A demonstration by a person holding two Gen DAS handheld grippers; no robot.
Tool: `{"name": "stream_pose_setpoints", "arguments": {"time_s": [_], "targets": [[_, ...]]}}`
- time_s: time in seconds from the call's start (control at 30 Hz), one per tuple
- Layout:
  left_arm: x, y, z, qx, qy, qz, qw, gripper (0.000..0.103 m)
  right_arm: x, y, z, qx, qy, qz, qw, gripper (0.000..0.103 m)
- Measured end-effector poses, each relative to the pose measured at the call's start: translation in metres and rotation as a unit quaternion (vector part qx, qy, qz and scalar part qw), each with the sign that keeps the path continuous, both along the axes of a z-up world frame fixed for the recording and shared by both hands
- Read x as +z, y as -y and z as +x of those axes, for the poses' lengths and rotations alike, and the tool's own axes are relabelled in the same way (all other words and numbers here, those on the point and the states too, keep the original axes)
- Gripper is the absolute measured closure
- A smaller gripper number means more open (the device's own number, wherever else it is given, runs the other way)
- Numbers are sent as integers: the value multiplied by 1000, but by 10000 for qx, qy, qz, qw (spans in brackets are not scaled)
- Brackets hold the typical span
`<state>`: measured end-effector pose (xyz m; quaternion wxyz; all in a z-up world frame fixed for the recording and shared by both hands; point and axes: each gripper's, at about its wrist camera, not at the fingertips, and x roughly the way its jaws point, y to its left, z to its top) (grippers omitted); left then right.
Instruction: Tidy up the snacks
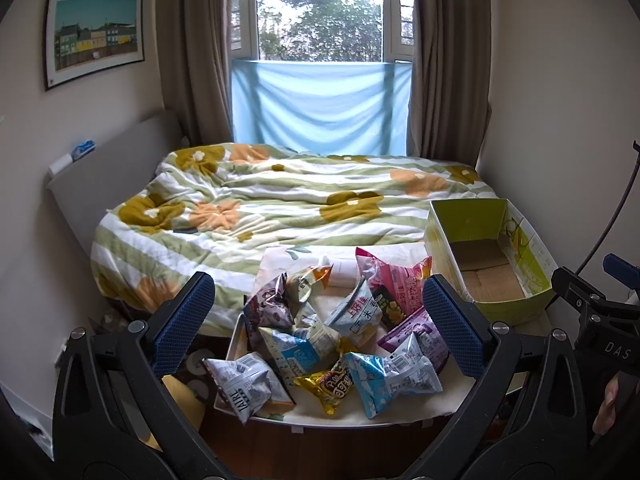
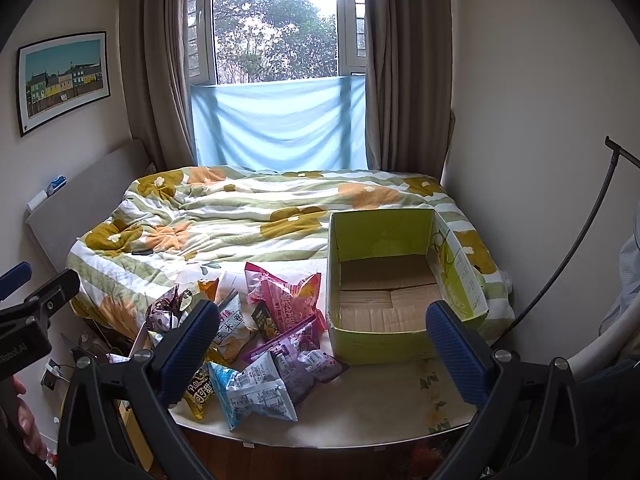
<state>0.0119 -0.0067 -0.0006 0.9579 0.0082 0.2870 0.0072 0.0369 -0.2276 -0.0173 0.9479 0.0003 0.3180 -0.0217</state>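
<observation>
Right now my left gripper (image 1: 318, 320) hangs with fingers spread wide, holding nothing, and my right gripper (image 2: 324, 350) is spread just the same. Both hover short of the bed's (image 2: 360, 420) near edge with open air around them. The snack packets (image 1: 320, 344) lie heaped under the left one; the green box (image 2: 384, 280) sits just beside the heap, before the right.

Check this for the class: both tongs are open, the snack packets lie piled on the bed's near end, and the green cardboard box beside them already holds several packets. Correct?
One error: the green cardboard box is empty; the right wrist view shows only its bare cardboard floor. The snack packets lie piled beside it, and both the left tongs and right tongs are open.
</observation>
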Motion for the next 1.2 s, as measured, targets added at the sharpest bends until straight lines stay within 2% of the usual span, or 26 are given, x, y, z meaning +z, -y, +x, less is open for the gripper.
{"name": "stream_pose_setpoints", "arguments": {"time_s": [0.93, 1.07, 1.2], "targets": [[-4, -1, -2, 11, -19, -17, 10000, 0, -1, 0, -1, 15, -4, 49, 10000, 0], [-10, -9, -5, 55, -131, -170, 9998, 0, -4, -10, -1, 97, -68, 101, 9999, 0], [-26, -22, -3, 304, -463, -282, 9981, 0, -17, -15, 6, 261, -332, 154, 9990, 0]]}}
